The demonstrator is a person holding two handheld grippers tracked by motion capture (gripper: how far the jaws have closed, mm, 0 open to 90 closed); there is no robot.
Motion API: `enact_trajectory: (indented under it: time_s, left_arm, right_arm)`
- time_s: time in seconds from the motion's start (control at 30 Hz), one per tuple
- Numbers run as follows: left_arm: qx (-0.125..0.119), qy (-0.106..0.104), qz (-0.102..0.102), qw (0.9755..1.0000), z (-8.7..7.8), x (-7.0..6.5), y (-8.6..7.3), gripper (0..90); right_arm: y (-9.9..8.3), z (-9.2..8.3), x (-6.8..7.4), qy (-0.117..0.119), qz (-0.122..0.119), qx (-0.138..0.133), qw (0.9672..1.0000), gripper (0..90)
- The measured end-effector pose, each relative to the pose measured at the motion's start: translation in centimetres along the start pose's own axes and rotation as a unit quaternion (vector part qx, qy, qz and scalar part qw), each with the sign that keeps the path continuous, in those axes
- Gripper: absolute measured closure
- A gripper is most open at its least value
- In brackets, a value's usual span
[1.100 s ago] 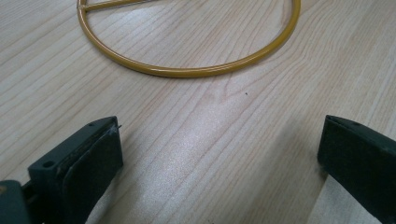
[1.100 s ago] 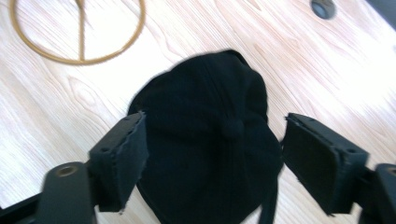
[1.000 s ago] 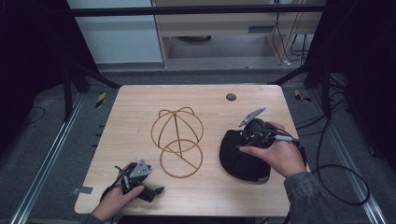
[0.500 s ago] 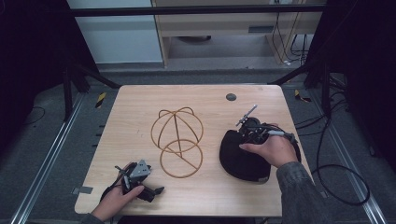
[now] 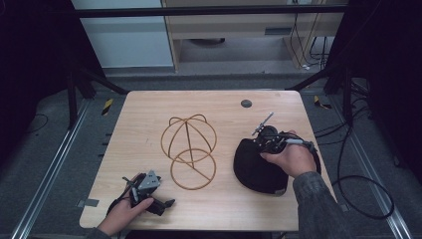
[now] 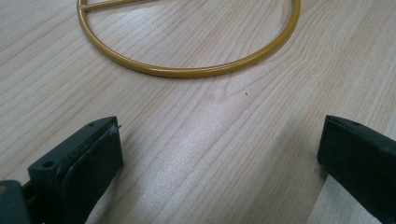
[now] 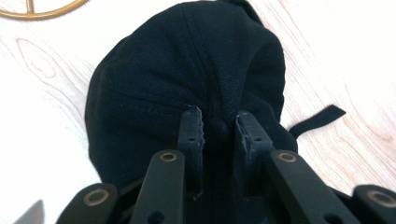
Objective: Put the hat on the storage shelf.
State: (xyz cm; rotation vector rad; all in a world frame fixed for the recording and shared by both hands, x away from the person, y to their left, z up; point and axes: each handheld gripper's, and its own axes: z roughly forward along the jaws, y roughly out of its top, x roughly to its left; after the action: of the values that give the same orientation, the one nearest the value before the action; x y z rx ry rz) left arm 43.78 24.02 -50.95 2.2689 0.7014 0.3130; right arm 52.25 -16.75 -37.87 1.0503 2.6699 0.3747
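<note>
Right gripper view: black cap (image 7: 187,74) pinched in right gripper (image 7: 219,128).

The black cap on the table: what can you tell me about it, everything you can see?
The black cap is soft stitched fabric, its seams running up to a small button on top. It lies crown up on the right of the wooden table, beside the gold wire stand and apart from it. A strap end pokes out at one side. The right gripper, whose jaws have just been closing, pinches the crown at the button.
</note>
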Motion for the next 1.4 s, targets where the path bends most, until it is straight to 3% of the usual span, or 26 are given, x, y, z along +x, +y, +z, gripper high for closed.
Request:
enact_trajectory:
  time_s: [0.37,0.53,0.73,0.83,1.2,1.27,1.3,1.4]
  left_arm:
    - [0.0,0.0,0.001,1.0,0.0,0.0,0.0,0.0]
    - [0.0,0.001,0.001,1.0,0.0,0.0,0.0,0.0]
    - [0.0,0.0,0.001,1.0,0.0,0.0,0.0,0.0]
    - [0.0,0.0,0.001,1.0,0.0,0.0,0.0,0.0]
    - [0.0,0.0,0.001,1.0,0.0,0.0,0.0,0.0]
    - [0.0,0.0,0.001,1.0,0.0,0.0,0.0,0.0]
    - [0.0,0.0,0.001,1.0,0.0,0.0,0.0,0.0]
    - [0.0,0.0,0.001,1.0,0.0,0.0,0.0,0.0]
  right_arm:
    - [-0.7,-3.9,0.3,0.012,0.003,-0.064,0.9979,75.6]
    - [-0.6,-5.6,0.8,0.0,-0.008,-0.079,0.9968,75.7]
    - [-0.7,-7.3,0.5,-0.009,-0.002,-0.107,0.9942,75.7]
    - [-0.7,-8.7,0.2,-0.012,0.005,-0.134,0.9909,75.7]
    - [-0.8,-11.4,0.2,-0.02,0.009,-0.176,0.9842,75.8]
    - [-0.9,-12.0,0.1,-0.019,0.011,-0.188,0.982,75.8]
    - [-0.9,-12.6,0.0,-0.017,0.016,-0.203,0.9788,75.8]
    - [-0.9,-13.0,0.0,-0.015,0.018,-0.212,0.9769,75.8]
